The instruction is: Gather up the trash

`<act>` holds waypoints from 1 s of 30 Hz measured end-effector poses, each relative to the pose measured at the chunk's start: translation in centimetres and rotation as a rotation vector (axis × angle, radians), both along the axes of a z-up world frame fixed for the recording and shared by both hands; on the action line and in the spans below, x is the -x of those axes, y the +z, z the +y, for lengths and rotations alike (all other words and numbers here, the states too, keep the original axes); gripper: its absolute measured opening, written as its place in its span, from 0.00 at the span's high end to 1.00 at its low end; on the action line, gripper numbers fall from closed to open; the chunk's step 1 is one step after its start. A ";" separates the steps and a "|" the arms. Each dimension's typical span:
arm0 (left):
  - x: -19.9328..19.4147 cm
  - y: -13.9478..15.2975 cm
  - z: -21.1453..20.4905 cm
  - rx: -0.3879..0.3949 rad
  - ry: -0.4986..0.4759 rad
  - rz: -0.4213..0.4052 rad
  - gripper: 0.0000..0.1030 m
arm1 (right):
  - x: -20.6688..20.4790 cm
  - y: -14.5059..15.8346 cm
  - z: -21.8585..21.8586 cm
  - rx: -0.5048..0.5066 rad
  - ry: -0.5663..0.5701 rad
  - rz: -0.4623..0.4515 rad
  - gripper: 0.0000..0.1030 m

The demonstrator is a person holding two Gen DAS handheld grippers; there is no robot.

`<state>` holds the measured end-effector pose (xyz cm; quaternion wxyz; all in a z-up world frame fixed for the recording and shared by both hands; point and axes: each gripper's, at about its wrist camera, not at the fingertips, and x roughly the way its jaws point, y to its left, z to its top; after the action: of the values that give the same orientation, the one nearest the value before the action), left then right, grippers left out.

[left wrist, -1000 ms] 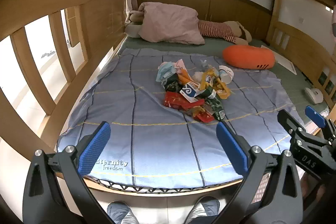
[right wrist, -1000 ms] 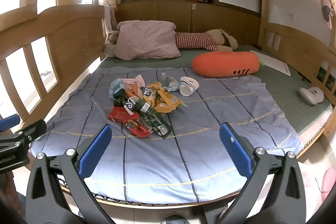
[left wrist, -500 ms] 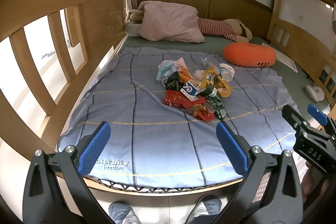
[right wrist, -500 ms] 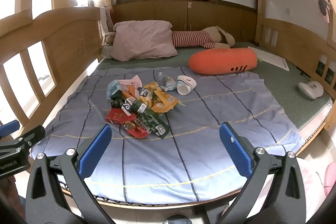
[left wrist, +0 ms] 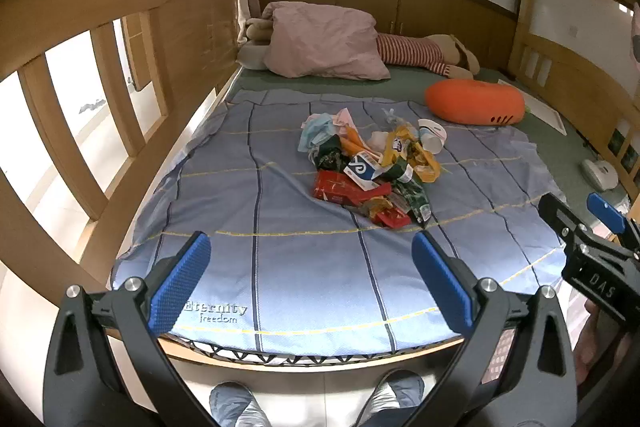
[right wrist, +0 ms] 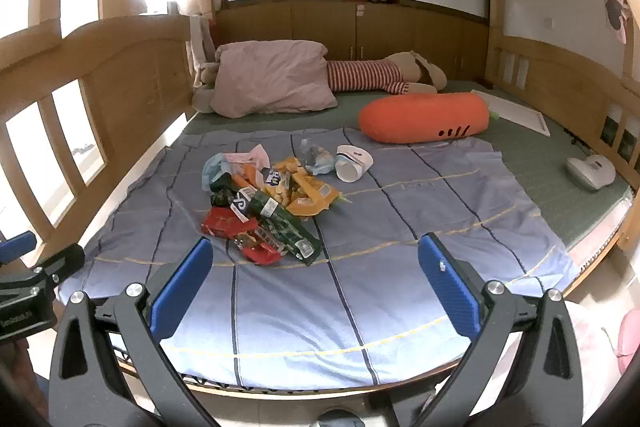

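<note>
trash pile (right wrist: 264, 207) mid-blanket (right wrist: 400, 267), long axis near-to-far; both claws released at near edge. right gripper (right wrist: 314, 283) looks nearer than left gripper (left wrist: 310, 283).

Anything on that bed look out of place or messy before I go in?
Yes: a heap of wrappers and a tipped paper cup lie scattered mid-way on the blue sheet. The sheet's far edge is rumpled. Nothing looks spilled or broken.

The left gripper (left wrist: 310, 279) and the right gripper (right wrist: 314, 283) are held level, side by side — both with jaws spread wide, gripping nothing.
</note>
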<state>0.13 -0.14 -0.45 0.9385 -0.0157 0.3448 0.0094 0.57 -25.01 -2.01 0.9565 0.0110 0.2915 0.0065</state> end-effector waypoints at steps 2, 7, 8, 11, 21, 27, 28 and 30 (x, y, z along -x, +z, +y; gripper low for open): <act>0.0 0.0 0.0 0.007 0.001 0.003 0.03 | 0.0 0.0 0.0 -0.003 -0.001 0.003 0.02; 0.1 -0.1 0.0 0.009 -0.003 0.008 0.03 | -0.1 0.0 0.1 0.006 0.010 0.005 0.02; 0.1 -0.1 0.0 0.007 -0.005 0.008 0.03 | -0.1 0.0 0.1 0.006 0.010 0.004 0.02; 0.1 -0.1 0.0 0.007 -0.008 0.008 0.03 | 0.0 -0.1 0.1 0.003 0.011 0.006 0.02; 0.0 -0.1 -0.1 0.008 -0.022 0.017 0.03 | -0.1 -0.2 -0.1 -0.052 0.034 0.018 0.02; -0.1 -0.1 -0.3 0.005 -0.023 0.016 0.03 | 0.0 -0.2 -0.1 -0.058 0.038 0.019 0.02; -0.1 -0.1 -0.3 0.007 -0.023 0.017 0.03 | 0.0 -0.2 0.0 -0.057 0.037 0.018 0.02; -0.1 -0.2 -0.4 0.010 -0.026 0.018 0.03 | -0.1 -0.2 0.1 -0.056 0.035 0.022 0.02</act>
<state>0.25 -0.55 -0.60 0.9353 -0.0157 0.3535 -0.0042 0.68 -24.94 -2.23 0.9523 0.0326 0.3019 0.0310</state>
